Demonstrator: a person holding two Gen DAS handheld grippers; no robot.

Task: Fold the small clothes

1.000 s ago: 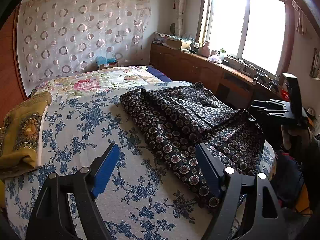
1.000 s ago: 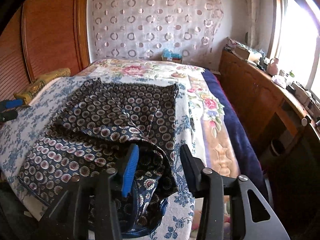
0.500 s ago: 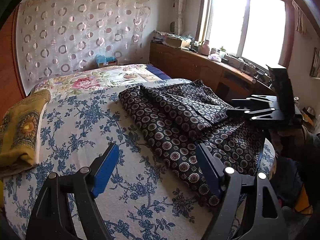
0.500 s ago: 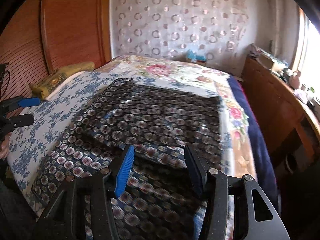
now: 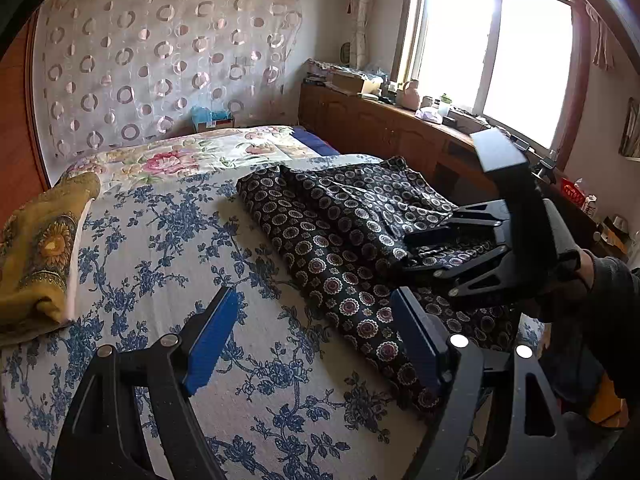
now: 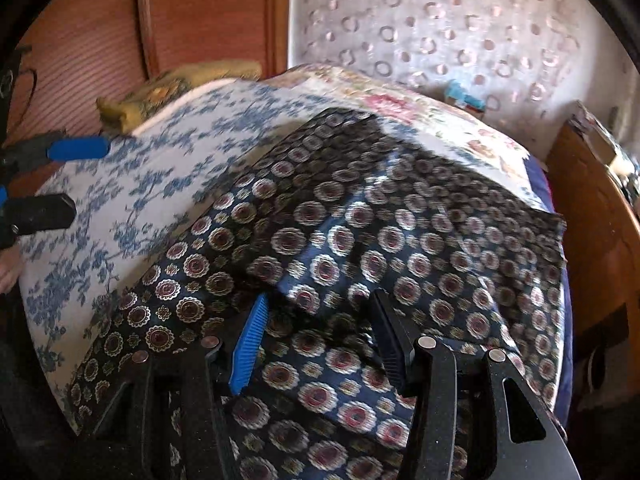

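A dark garment with round flower medallions (image 5: 344, 224) lies partly folded on the right side of the bed; it fills the right wrist view (image 6: 360, 240). My left gripper (image 5: 316, 344) is open and empty, hovering over the blue-flowered bedspread just left of the garment's near edge. My right gripper (image 6: 316, 340) is open, low over the garment's near part, with cloth between and under its fingers. It shows from the side in the left wrist view (image 5: 416, 252), fingers resting over the garment's middle.
The bed (image 5: 168, 264) has a white spread with blue flowers. A folded yellow cloth (image 5: 36, 256) lies at its left edge. A wooden cabinet (image 5: 384, 128) with clutter runs under the window on the right. A wooden headboard wall (image 6: 180, 20) stands behind.
My right gripper has swung in from the bed's right edge to over the garment's middle and tilted left. My left gripper has stayed almost still.
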